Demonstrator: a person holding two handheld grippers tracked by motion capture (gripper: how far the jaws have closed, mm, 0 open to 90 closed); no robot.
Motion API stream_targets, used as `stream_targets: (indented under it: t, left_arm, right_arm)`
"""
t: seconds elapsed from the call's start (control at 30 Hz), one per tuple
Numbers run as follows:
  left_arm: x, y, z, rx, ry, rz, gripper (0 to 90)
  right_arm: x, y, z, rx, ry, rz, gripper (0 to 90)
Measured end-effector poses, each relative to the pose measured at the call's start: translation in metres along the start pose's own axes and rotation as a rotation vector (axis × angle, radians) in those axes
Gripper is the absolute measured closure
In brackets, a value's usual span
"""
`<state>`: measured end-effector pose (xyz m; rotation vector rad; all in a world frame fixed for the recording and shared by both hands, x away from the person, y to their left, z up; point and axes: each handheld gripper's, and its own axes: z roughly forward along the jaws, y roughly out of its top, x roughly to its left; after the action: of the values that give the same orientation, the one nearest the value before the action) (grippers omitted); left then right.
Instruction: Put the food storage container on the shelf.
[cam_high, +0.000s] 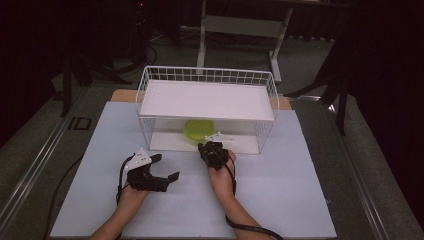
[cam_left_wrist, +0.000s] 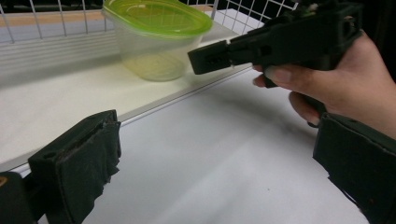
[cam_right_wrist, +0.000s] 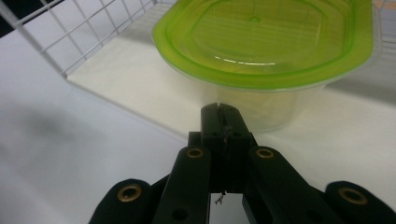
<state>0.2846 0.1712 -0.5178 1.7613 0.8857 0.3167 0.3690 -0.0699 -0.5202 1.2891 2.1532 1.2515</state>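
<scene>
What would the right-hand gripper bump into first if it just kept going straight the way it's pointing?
Most likely the clear container with the green lid on the lower shelf of the white wire rack. The right gripper, jaws shut, points at its side wall just under the lid; whether they touch, I can't tell.

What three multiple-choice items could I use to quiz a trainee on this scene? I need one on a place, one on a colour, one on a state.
1. Where does the container stand?
A. On the lower shelf of the wire rack
B. On the rack's top board
C. On the table beside the rack

2. What colour is the container's lid?
A. Red
B. Green
C. Blue

3. How do the right tool jaws stand?
A. Wide apart
B. Clamped on the lid
C. Shut together, empty

Answers: 1 A, the high view shows it under the top board. 2 B, bright green in both gripper views. 3 C, the jaws meet just short of the container wall.
</scene>
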Motion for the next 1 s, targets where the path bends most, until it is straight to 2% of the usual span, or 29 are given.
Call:
stream_targets:
  t: [0.17,0.23,0.37,0.43,0.47,0.53,0.6,0.7,0.73,0.8,0.9,0.97,1.0]
  left_arm:
    - [0.001,0.001,-0.002,-0.011,-0.007,0.005,1.8]
    - [0.001,0.002,-0.002,-0.012,-0.010,0.011,1.7]
    - [0.000,0.005,-0.004,-0.026,-0.025,0.020,1.8]
    - [-0.003,0.007,-0.006,-0.027,-0.037,0.029,1.8]
    - [-0.004,0.008,-0.007,-0.029,-0.046,0.033,1.8]
    - [-0.007,0.010,-0.010,-0.022,-0.061,0.043,1.7]
    - [-0.008,0.010,-0.015,-0.029,-0.070,0.032,1.7]
    - [-0.008,0.010,-0.021,-0.028,-0.070,0.033,1.7]
    - [-0.008,0.010,-0.021,-0.028,-0.070,0.033,1.8]
    - [-0.009,0.012,-0.027,-0.032,-0.079,0.033,1.8]
    - [-0.011,0.015,-0.030,-0.030,-0.082,0.032,1.8]
    - [-0.012,0.017,-0.032,-0.039,-0.065,0.034,1.7]
    - [-0.012,0.018,-0.035,-0.052,-0.075,0.018,1.7]
  right_arm:
    - [-0.005,0.006,0.006,0.006,-0.007,0.035,89.3]
    - [-0.005,0.005,0.003,0.005,0.010,0.055,85.4]
    - [-0.002,-0.004,-0.006,0.027,0.040,0.030,78.6]
    - [-0.001,-0.008,-0.013,0.024,0.041,0.013,73.6]
    - [0.000,-0.011,-0.018,0.022,0.050,0.012,66.6]
    - [0.002,-0.014,-0.026,0.021,0.056,-0.011,58.3]
    - [0.003,-0.017,-0.038,0.009,0.061,-0.037,50.4]
    - [0.001,-0.017,-0.053,-0.017,0.083,-0.029,40.8]
    - [0.001,-0.017,-0.053,-0.017,0.083,-0.029,40.8]
    - [-0.003,-0.018,-0.068,-0.043,0.110,-0.030,28.3]
    - [-0.006,-0.021,-0.077,-0.069,0.149,-0.030,18.6]
    - [-0.006,-0.023,-0.082,-0.087,0.140,-0.044,17.8]
    - [-0.006,-0.024,-0.084,-0.101,0.128,-0.055,17.7]
